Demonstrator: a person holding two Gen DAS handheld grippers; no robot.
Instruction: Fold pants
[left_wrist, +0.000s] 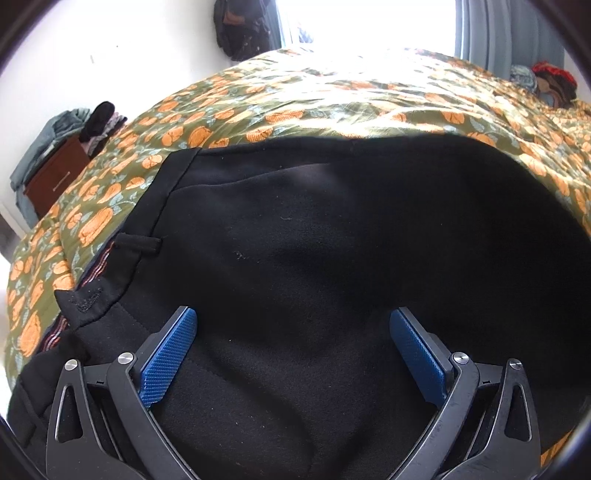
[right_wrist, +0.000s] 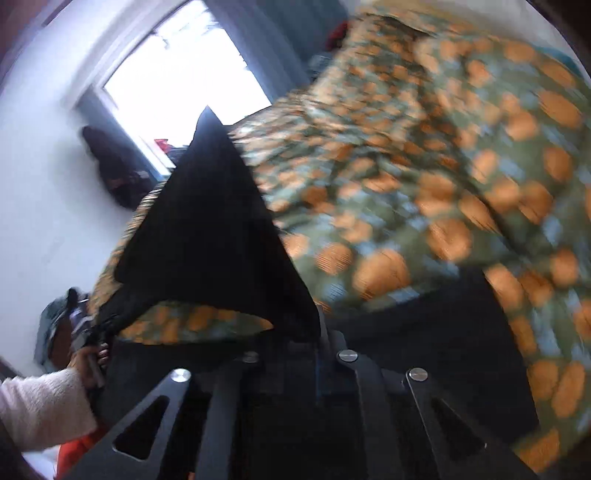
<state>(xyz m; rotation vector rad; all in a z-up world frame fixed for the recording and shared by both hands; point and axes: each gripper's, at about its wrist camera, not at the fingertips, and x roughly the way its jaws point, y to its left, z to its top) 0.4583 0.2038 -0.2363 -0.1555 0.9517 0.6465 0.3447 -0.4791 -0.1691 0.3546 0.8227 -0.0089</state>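
Black pants (left_wrist: 332, 221) lie spread on the pumpkin-print bedspread (left_wrist: 332, 96), with the waistband and a belt loop (left_wrist: 136, 244) at the left. My left gripper (left_wrist: 292, 314) hovers open just over the cloth near the waistband, and its blue pads (left_wrist: 168, 354) stand wide apart with nothing between them. In the blurred right wrist view, my right gripper (right_wrist: 319, 332) has its fingers close together on a fold of the pants (right_wrist: 210, 229). That fold rises off the bed as a black triangle. A hand in a white sleeve (right_wrist: 40, 406) holds the left gripper (right_wrist: 86, 332) at the lower left.
A brown nightstand (left_wrist: 55, 177) piled with clothes stands left of the bed. Dark bags (left_wrist: 240, 29) hang on the white wall beside a bright window (right_wrist: 177, 77). More clothes (left_wrist: 550, 81) lie at the bed's far right corner.
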